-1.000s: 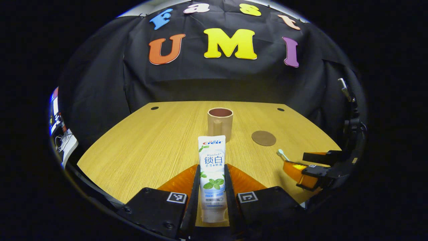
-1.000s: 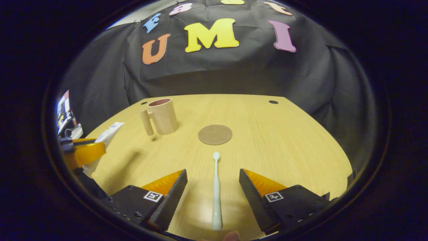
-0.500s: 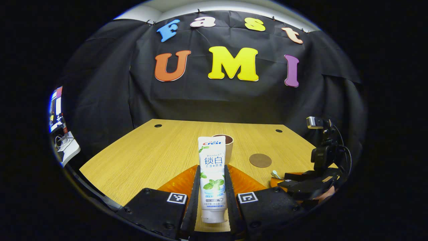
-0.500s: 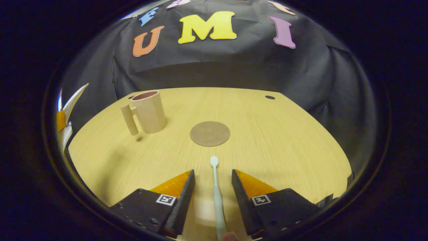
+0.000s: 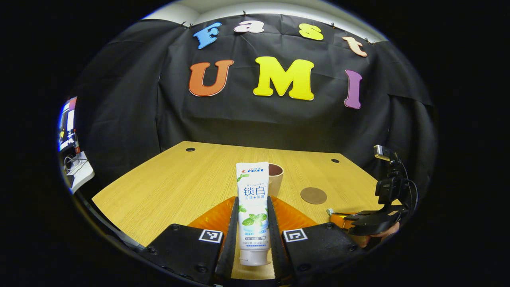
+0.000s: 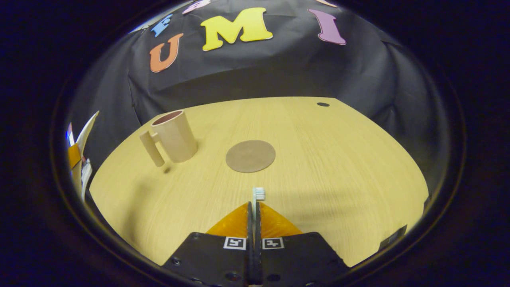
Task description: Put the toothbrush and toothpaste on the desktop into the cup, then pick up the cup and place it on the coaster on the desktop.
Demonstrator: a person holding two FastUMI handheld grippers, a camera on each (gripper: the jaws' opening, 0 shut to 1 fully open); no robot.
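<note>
Grippers both clamped: your left gripper [image 5: 252,223] holds the white toothpaste tube [image 5: 252,203], your right gripper [image 6: 254,217] the pale toothbrush [image 6: 258,195]

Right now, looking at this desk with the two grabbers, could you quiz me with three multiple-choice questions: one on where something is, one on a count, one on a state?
1. Where does the coaster lie, seen in the right gripper view?
A. Under the cup
B. On the desktop to the right of the cup, apart from it
C. Inside the cup

2. How many things are inside the cup?
A. None
B. One
C. Two

3. What is the right gripper doing?
A. Wide open over the desktop
B. Shut on the cup handle
C. Shut on the toothbrush

Answers:
1 B: bare wood shows between coaster and cup.
2 A: the toothpaste sits between the left gripper's fingers, the toothbrush in the right one.
3 C: both fingers press the handle, and the bristle head sticks out ahead.
</note>
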